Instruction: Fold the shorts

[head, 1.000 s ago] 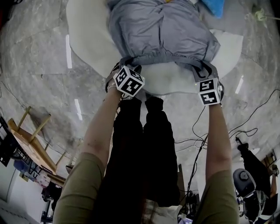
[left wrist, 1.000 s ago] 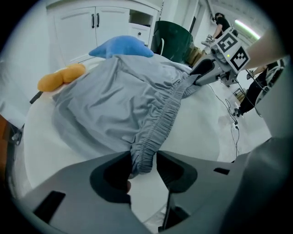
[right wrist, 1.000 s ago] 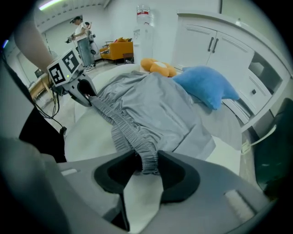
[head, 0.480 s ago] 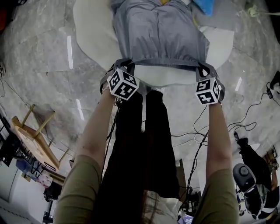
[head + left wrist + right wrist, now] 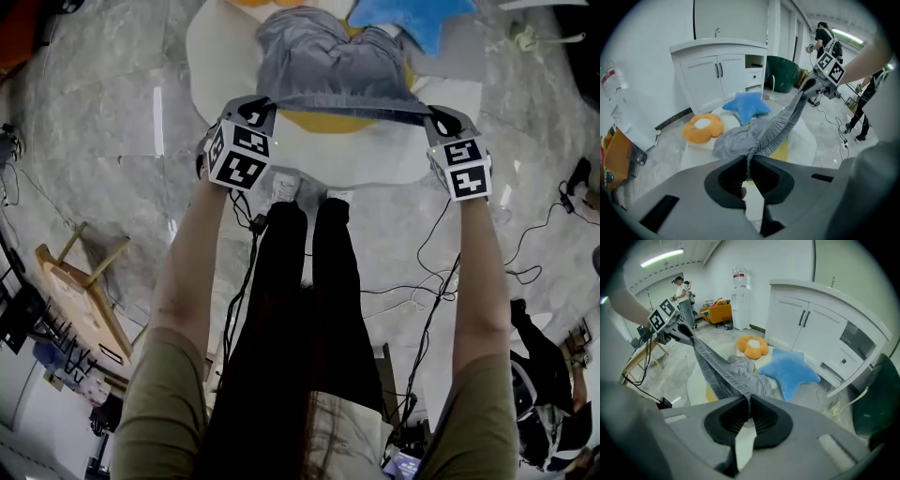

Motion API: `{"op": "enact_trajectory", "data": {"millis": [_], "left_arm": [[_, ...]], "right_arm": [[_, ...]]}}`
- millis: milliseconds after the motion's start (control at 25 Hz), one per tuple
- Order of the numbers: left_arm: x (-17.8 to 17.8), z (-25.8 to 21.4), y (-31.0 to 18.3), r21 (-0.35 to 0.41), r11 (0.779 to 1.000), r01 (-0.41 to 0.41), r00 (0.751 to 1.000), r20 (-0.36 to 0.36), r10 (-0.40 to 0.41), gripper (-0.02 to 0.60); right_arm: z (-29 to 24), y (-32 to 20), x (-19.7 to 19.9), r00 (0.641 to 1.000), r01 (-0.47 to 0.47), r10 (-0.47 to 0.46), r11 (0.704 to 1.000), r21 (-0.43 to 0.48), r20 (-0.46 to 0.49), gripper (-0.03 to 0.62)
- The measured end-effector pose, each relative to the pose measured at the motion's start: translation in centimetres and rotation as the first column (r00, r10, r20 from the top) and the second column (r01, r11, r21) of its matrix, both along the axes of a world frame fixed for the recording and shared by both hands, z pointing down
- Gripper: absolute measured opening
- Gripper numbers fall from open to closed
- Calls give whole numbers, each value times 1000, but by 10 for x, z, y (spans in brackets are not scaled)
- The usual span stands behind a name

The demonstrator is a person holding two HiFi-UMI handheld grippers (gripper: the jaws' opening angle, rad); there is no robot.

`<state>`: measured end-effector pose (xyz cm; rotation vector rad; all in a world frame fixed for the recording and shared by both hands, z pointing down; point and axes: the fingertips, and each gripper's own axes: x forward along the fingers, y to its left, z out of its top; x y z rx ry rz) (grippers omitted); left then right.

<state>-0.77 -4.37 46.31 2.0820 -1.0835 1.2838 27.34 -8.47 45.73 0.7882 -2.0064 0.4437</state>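
The grey shorts hang by their elastic waistband, which is pulled taut between my two grippers above the white mat. My left gripper has just been closing and is shut on the waistband's left end; the gathered band runs out of its jaws towards the other gripper. My right gripper is shut on the right end, where the fabric leaves its jaws. The legs of the shorts still rest crumpled on the mat.
An orange flower cushion and a blue star cushion lie beyond the shorts. A white cabinet and a green bin stand behind. Cables trail on the floor, with a wooden stool at the left.
Both grippers have closed on the waistband and risen with it. The shorts, flat on the mat before, now hang stretched between them.
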Motion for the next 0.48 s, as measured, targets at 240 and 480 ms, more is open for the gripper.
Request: {"op": "enact_trajectory", "data": {"millis": [240, 480], "left_arm": [[-12, -62, -77, 167, 979, -117, 992, 74, 105, 34], [-41, -189, -181, 428, 886, -179, 981, 144, 128, 34]], "right_arm": [[-62, -77, -6, 998, -36, 28, 989, 141, 62, 14], [-183, -173, -32, 982, -80, 10, 926, 369, 188, 14]]}}
